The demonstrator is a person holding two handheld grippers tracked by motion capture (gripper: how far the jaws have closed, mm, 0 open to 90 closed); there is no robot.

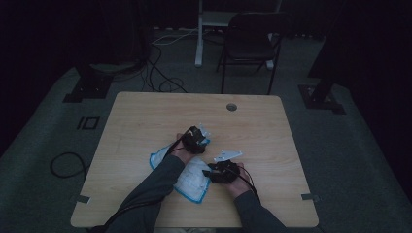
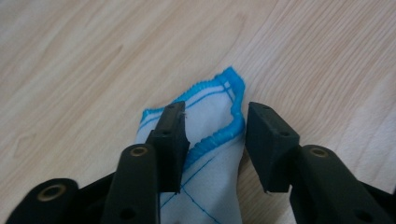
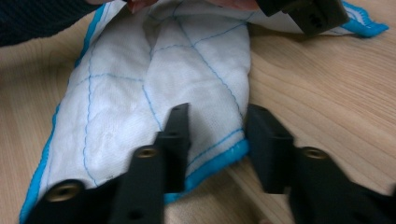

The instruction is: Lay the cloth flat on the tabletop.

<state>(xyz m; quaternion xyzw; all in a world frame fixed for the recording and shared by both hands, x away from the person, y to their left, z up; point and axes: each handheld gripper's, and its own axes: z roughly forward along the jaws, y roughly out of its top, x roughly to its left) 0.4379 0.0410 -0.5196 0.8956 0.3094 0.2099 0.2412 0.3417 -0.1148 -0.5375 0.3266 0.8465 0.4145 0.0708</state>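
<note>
Since both my tongs had their jaws spread, the left gripper (image 2: 215,140) straddled a puckered corner of the blue-edged cloth (image 1: 193,177) and the right gripper (image 3: 215,144) straddled its hem, probably lined up for pinching. Nothing was clamped yet, and the cloth lay rumpled on the wooden table (image 1: 145,116) between my hands.

Dim lab perhaps, rig stands (image 1: 92,80), floor cables (image 1: 160,73)

The right gripper (image 3: 217,140) stood with jaws apart over the blue-edged white cloth's (image 3: 154,88) hem on the wooden table (image 3: 327,88)
</note>
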